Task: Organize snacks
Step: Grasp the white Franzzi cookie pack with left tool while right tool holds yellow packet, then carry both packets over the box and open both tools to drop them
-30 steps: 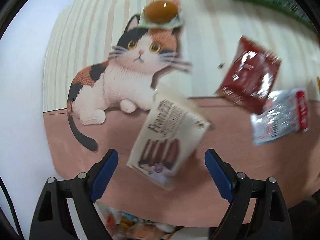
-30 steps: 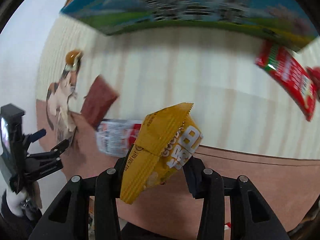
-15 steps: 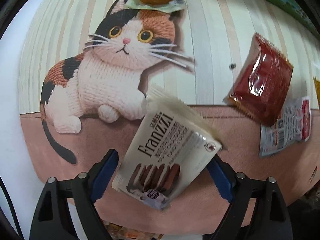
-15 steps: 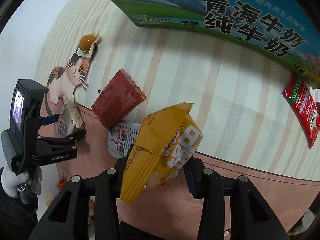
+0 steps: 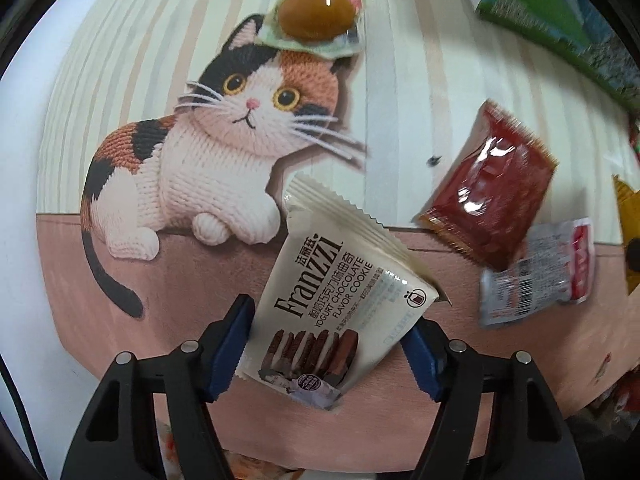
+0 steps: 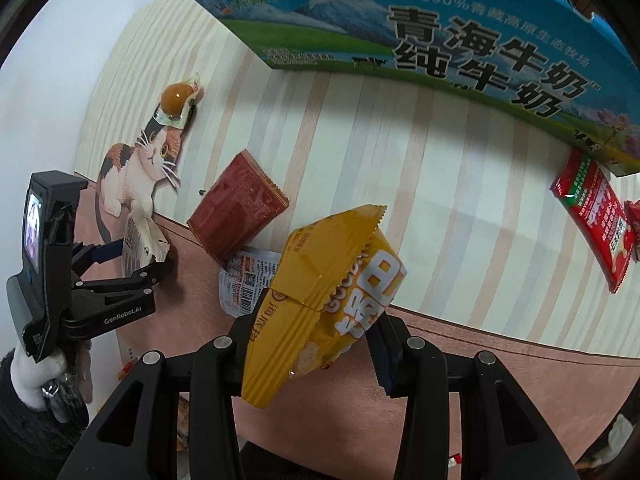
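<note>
Currently: left gripper [image 5: 326,342] clamped on a white Franzzi cookie packet [image 5: 336,304], lower half between the blue pads, long axis tilted, serrated top edge pointing up-left toward the cat printed on the mat [image 5: 400,80]. Right gripper [image 6: 312,344] clamped on a yellow snack bag [image 6: 320,300], long axis slanting up-right, crimped end uppermost.

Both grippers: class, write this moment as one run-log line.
left gripper: shut on Franzzi cookie pack | right gripper: shut on yellow snack bag | on mat: dark red packet, wrapped egg
</note>
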Motion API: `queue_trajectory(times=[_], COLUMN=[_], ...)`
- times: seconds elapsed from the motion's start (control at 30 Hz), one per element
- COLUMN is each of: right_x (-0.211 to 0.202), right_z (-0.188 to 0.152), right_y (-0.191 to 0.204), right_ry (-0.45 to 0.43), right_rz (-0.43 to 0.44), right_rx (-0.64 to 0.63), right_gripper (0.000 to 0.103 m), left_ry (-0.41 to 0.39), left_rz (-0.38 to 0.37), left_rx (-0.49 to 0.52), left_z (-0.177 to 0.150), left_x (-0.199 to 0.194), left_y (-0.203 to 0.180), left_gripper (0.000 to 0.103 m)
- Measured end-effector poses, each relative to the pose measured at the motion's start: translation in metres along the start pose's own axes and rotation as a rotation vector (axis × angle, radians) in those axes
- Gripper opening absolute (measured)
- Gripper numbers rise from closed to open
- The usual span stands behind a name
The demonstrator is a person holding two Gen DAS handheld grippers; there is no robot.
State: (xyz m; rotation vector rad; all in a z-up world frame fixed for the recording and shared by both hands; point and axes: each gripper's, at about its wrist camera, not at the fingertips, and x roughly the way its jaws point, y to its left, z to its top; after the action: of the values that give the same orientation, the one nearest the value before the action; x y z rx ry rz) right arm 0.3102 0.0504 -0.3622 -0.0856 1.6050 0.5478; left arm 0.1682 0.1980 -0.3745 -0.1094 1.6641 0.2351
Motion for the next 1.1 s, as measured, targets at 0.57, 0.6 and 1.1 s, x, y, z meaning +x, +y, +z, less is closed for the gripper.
queue_trajectory(times=[0.57,0.6,1.1], right_x=[-0.168,-0.179,-0.207], right_z=[0.017,0.021,0.178], right_y=[-0.053,-0.059,-0.179], right_ry=[-0.268,-0.286,-0.325], right_rz=[0.106,0.107,-0.145], right_rx=[0.083,0.089,0.245], right_gripper=[0.045,0.045,0.046], left_ry=[-0.314,-0.326,-0.241], left_rz=[-0.361,-0.366,-0.253], left_rx=[-0.018,-0.008,0.031], left_z=[0.079,0.091,0.309], left_x=[-0.205,-0.216,-0.207], left_y=[-0.107,-0.115,-0.174], left_gripper=[0.069,0.069,0.069])
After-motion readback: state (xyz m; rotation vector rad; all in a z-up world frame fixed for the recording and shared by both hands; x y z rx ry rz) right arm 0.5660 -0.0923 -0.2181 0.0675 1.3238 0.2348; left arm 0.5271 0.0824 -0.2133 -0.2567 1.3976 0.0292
